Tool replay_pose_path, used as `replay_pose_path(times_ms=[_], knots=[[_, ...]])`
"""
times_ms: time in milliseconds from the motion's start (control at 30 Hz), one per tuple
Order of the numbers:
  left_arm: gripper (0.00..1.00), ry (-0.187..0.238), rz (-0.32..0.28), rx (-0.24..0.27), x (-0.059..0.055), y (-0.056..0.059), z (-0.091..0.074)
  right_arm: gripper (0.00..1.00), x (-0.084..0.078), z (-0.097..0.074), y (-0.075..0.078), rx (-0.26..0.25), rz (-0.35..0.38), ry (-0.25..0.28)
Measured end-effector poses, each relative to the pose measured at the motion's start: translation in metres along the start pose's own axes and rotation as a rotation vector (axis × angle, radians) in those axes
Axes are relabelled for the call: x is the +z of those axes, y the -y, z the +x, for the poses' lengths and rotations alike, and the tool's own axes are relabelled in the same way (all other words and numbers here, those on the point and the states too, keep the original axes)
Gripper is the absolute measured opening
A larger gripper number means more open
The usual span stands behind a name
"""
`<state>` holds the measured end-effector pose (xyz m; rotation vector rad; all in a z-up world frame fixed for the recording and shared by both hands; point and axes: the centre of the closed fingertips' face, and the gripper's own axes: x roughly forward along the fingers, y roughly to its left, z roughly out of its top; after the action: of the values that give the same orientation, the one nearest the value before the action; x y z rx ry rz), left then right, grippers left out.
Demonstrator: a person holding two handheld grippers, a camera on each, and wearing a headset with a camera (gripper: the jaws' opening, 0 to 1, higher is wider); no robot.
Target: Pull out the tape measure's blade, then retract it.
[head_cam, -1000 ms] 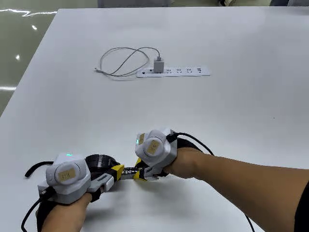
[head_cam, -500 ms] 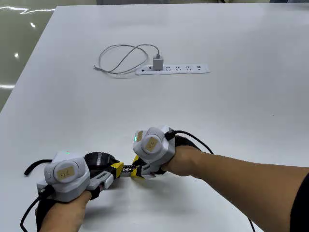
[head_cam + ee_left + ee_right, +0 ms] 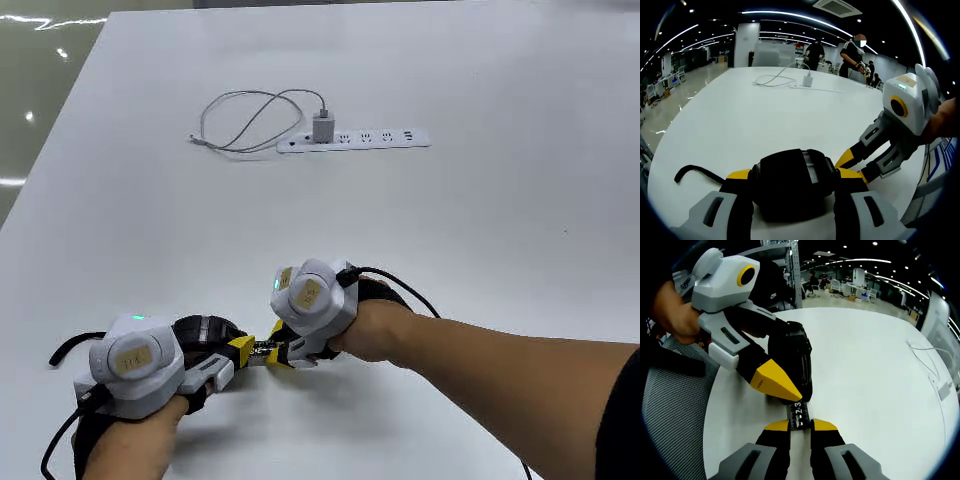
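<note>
1. Tape measure [image 3: 205, 333] is sitting near the front edge of the white table [image 3: 480, 230], its black case resting on the surface. The left gripper [image 3: 793, 176] is clamping it, with the yellow-tipped jaws pressing on the case from both sides.
2. The right gripper [image 3: 800, 425] is pinching the free end of the blade [image 3: 798, 411] between its jaws, just in front of the case mouth. A short stub of blade is bridging the gap between case and jaws.
3. Set against a second ago, the right gripper is now sitting a touch closer to the left one in the head view, and the exposed blade is looking slightly shorter. The left gripper and the tape measure are keeping their place on the table. The whole picture is also drifting a little, which is the headset moving.
4. I am reading this as the last part of the retraction and not the start of the pull, though the change is small. If so, the blade is nearly home and what is remaining is to let the tip go gently.
5. The digits 2 and 3 are showing in black on the blade in the right gripper view, among fine tick marks. Tan stickers on top of both grippers are carrying marks too small to read, and no brand is showing legibly on the case.
6. A white power strip [image 3: 355, 138] with a charger [image 3: 323, 128] and a looped cable [image 3: 245, 120] is lying well apart, farther up the table, with no readable print.
</note>
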<state>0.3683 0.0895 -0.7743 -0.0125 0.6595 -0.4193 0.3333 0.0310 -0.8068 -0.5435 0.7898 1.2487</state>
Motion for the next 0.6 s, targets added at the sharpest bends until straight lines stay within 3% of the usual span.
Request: replay_pose_path(times_ms=[600], knots=[[0.61,-0.001,-0.001,-0.001,0.0005,0.0,-0.0002,0.1,0.0067,0.0047,0.0008,0.001,0.003,0.016]])
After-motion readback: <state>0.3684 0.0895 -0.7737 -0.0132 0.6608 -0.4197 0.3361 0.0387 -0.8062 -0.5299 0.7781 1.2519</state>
